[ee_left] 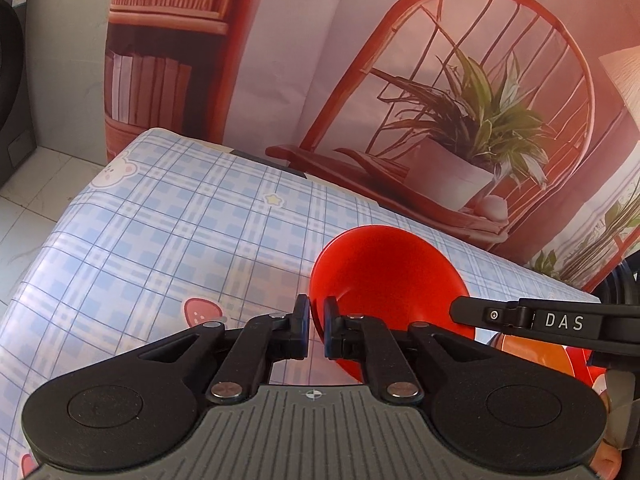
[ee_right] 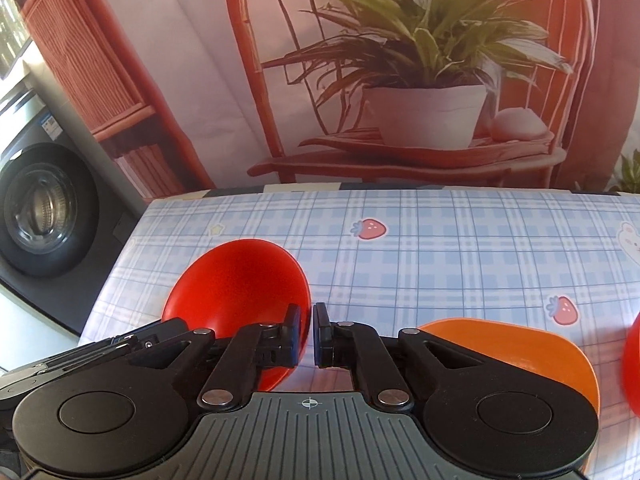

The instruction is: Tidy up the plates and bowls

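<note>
A red bowl is tilted above the checked tablecloth. My left gripper is shut on its near rim and holds it. My right gripper is also shut on the red bowl's rim, on the opposite side; its finger reaches in from the right of the left wrist view. An orange plate lies on the table at lower right, partly hidden by my right gripper. Another red dish shows only as an edge at the far right.
The table wears a blue checked cloth with strawberry and bear prints. A printed backdrop of a chair and plant hangs behind it. A washing machine stands at the left beyond the table edge.
</note>
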### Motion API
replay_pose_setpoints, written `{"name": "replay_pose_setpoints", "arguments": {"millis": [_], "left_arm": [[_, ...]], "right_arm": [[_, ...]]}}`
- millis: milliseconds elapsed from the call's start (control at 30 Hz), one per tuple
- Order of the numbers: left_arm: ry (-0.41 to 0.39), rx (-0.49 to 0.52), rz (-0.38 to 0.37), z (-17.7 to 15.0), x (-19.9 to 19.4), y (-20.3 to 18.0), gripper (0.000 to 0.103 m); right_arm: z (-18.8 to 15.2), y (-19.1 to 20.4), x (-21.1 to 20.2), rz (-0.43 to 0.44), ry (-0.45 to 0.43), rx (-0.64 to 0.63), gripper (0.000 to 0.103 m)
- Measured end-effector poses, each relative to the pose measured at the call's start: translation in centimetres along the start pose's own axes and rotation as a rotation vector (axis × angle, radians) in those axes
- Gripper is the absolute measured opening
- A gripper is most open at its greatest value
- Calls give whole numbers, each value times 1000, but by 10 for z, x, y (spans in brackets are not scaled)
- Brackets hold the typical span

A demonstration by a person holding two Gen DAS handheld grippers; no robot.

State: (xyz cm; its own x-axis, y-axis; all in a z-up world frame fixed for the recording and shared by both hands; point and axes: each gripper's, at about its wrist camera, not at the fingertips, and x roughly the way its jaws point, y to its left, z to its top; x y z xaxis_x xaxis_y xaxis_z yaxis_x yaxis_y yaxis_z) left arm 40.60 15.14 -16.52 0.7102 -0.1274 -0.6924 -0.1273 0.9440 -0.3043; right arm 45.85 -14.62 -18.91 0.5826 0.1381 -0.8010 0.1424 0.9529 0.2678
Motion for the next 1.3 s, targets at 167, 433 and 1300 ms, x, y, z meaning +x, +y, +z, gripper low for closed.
{"name": "replay_pose_setpoints", "arguments": {"millis": [167, 433, 1300], "left_arm": [[0, 18, 59, -8, -19, -4, 8], [4, 11, 108, -21, -57, -13, 8], [-11, 37, 35, -83, -135, -79, 8]], "right_arm": [[-10, 7, -16, 24, -17, 5, 6], [-35, 15, -58, 49, -77, -16, 6], [-120, -47, -187, 57, -257, 51, 7]]}}
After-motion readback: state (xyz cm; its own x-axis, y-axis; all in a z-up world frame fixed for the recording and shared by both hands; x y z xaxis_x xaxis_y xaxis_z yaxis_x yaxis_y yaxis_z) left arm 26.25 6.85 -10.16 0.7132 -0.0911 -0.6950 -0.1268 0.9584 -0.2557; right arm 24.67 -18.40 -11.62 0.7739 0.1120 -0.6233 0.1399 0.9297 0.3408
